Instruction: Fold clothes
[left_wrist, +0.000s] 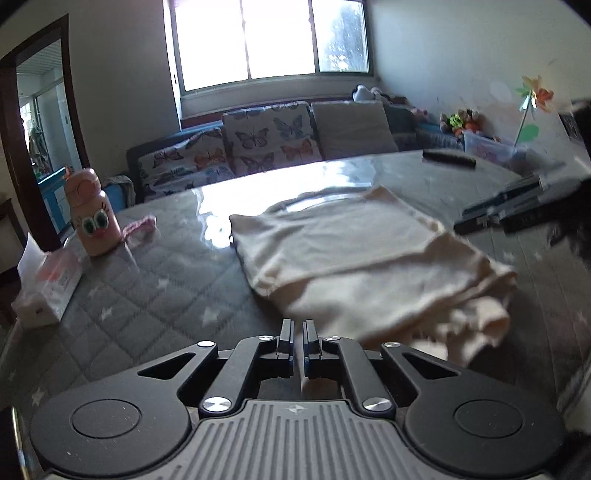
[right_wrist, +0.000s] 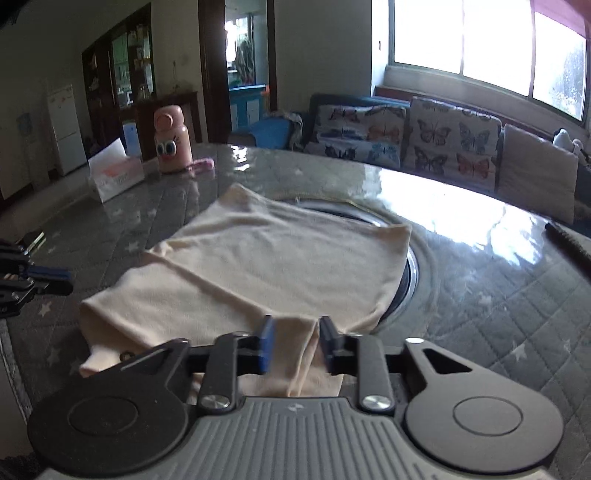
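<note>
The cream garment (right_wrist: 266, 258) lies part-folded on the quilted table (right_wrist: 498, 314), its near end bunched. The right claw (right_wrist: 293, 341) stands apart with a loose fold between its pads, so that layer may slip and spoil the crease. The left claw (left_wrist: 298, 338) is pressed together on nothing visible, right at the garment's near edge, and could drag it crooked.

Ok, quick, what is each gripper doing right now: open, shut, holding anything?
Left gripper: shut, nothing visibly clamped between its tips.
Right gripper: open, the cream garment lying between its pads, not pinched.
</note>
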